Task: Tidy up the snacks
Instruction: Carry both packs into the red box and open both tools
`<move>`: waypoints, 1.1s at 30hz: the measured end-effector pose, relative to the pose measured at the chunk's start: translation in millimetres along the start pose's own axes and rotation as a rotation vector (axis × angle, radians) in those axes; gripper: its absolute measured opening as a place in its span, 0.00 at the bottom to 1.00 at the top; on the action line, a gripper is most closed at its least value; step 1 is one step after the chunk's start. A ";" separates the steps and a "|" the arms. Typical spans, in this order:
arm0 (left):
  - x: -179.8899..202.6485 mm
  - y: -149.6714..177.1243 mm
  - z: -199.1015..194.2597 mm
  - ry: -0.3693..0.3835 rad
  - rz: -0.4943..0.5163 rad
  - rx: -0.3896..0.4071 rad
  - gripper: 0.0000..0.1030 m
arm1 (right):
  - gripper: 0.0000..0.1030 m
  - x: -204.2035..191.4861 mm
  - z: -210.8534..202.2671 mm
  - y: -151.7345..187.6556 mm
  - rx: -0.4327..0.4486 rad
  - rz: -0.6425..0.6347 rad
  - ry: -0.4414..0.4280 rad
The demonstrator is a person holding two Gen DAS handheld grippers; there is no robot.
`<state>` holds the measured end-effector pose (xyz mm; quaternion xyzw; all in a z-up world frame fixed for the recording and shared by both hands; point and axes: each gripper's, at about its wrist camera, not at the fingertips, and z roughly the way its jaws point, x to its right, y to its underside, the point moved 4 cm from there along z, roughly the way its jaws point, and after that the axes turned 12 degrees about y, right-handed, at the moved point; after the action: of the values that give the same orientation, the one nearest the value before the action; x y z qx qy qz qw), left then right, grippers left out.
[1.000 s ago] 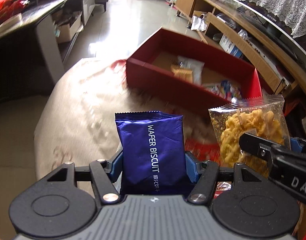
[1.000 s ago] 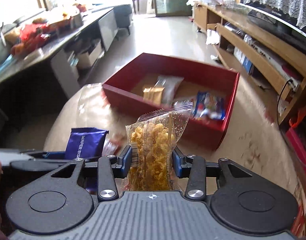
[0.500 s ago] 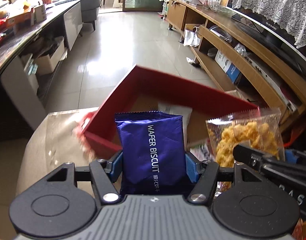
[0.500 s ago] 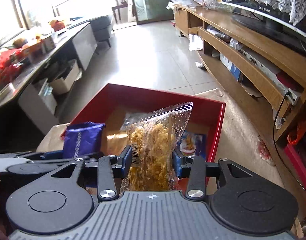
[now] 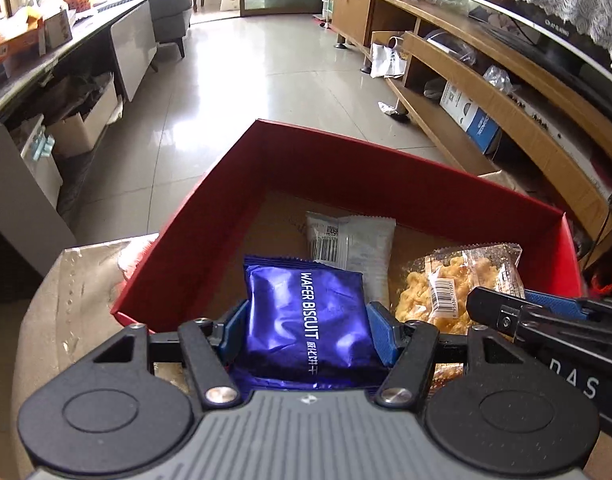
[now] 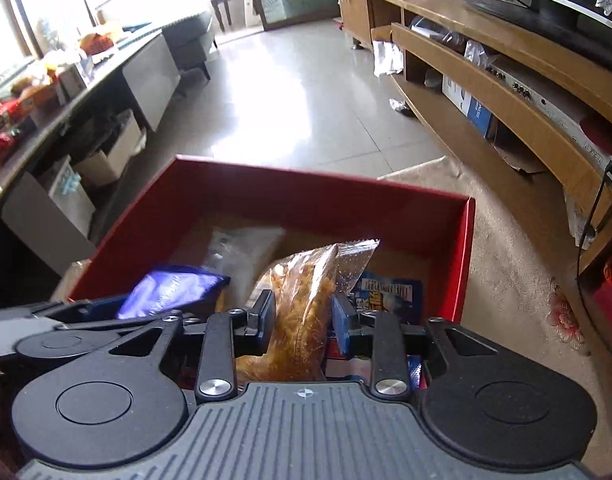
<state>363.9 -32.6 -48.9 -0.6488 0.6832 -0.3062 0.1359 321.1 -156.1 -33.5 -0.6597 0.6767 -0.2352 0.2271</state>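
1. I take the red box as my landmark: a rectangular tray with smooth, matte red cardboard walls and a plain brown cardboard floor. It sits on a beige, softly patterned tabletop.
2. At the box's left near corner, my left gripper has its blue-padded fingers closed partway on the sides of the wafer biscuit packet. The packet is a glossy, crinkled blue foil pillow with serrated ends and white lettering, held above the near wall and reaching over the box floor.
3. Past that packet, toward the box's middle, a white plastic wrapper with a barcode lies flat on the floor of the box.
4. Right of the middle, my right gripper pinches the clear crisp bag between its pads. The bag is transparent film with a crimped top and holds knobbly golden-yellow pieces. It stands up from the jaws over the box interior, and the left wrist view shows a barcode sticker on it.
5. Toward the box's right wall, a flat blue printed packet lies on the floor, just beyond the right gripper's finger.
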 end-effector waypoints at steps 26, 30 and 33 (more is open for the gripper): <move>-2.6 24.1 8.8 -0.058 0.075 -0.115 0.65 | 0.66 5.1 5.8 4.2 -0.051 -0.034 0.031; 0.1 32.0 3.2 -0.061 0.074 -0.140 0.65 | 0.67 2.6 3.8 6.5 -0.059 -0.052 0.036; 0.3 36.4 -1.9 -0.042 0.055 -0.156 0.65 | 0.71 -0.1 2.1 8.2 -0.071 -0.067 0.044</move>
<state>333.5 -33.4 -69.0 -0.6446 0.7198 -0.2344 0.1074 315.9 -155.9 -40.2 -0.6842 0.6671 -0.2327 0.1806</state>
